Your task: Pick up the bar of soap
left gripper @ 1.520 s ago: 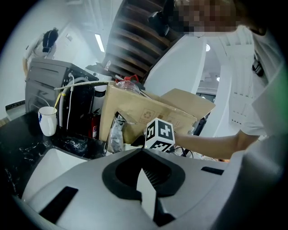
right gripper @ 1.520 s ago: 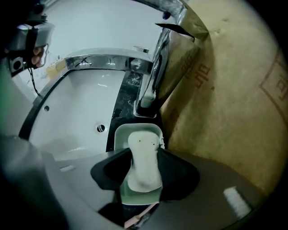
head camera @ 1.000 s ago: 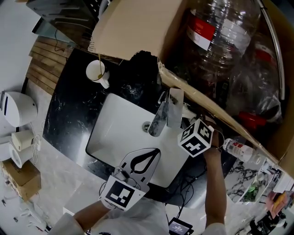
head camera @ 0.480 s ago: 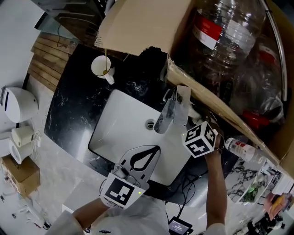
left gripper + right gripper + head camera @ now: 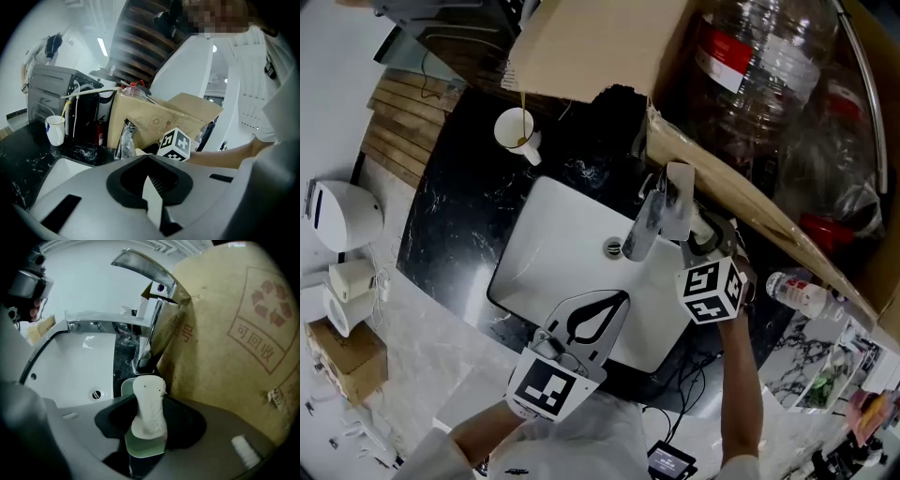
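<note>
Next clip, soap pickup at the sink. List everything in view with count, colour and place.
sink: one, white, set in the counter
counter: one, black marbled, around the sink
faucet: one, chrome, at the sink's far edge
mug: one, white, on the counter left of the faucet
cardboard box: one, brown, right of the faucet
plastic bottles: several, clear with red labels, in the cardboard box
dispenser: one, white, far left
bar of soap: one, off-white, on the soap dish
soap dish: one, pale green, beside the faucet
left gripper: grey, shut and empty, over the sink's near edge
right gripper: grey, shut on the bar of soap
</note>
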Demonstrator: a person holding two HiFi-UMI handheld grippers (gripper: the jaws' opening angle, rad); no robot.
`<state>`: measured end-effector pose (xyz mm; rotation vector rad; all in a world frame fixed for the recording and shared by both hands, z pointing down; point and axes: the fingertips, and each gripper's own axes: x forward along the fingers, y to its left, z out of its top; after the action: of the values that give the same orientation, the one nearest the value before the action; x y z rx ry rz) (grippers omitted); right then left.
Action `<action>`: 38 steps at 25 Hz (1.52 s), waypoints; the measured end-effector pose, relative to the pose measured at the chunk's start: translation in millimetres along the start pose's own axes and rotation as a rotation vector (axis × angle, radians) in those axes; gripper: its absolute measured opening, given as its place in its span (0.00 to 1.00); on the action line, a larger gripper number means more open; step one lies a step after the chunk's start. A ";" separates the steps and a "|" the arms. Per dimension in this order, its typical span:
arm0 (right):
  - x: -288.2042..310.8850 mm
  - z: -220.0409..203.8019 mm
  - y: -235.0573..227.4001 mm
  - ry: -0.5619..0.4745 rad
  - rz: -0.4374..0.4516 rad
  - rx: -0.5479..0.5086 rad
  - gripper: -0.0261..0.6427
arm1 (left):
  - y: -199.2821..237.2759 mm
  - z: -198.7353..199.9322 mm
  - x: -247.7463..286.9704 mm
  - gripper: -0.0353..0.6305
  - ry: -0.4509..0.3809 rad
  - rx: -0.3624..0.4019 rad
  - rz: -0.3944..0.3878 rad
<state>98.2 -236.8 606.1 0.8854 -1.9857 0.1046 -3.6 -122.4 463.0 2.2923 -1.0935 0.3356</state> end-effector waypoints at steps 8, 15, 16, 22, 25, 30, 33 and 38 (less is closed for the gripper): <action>-24.8 16.5 -10.9 -0.098 -0.112 0.024 0.32 | -4.9 0.1 -12.5 0.06 -0.007 0.021 0.000; -49.3 23.8 -7.8 -0.148 -0.147 0.045 0.32 | -11.1 0.6 -25.6 0.06 -0.019 0.035 0.001; -52.6 24.4 -6.3 -0.154 -0.151 0.045 0.32 | -12.2 0.6 -27.4 0.06 -0.020 0.039 0.000; -71.6 27.5 1.9 -0.191 -0.175 0.067 0.32 | -18.2 0.6 -39.1 0.06 -0.029 0.053 -0.002; -82.1 29.3 4.7 -0.209 -0.189 0.084 0.32 | -22.8 -0.6 -45.1 0.06 -0.033 0.056 -0.006; -99.1 35.1 9.9 -0.243 -0.204 0.106 0.32 | -29.3 -0.5 -55.1 0.06 -0.035 0.065 -0.011; -110.3 38.5 12.7 -0.266 -0.218 0.117 0.32 | -32.3 0.3 -60.3 0.06 -0.035 0.073 -0.014; -125.6 41.3 18.6 -0.281 -0.230 0.135 0.32 | -35.9 5.2 -68.6 0.06 -0.048 0.084 -0.016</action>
<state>95.8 -171.5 489.6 1.2678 -2.1353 -0.0200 -19.4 -64.3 414.2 2.3926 -1.1035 0.3279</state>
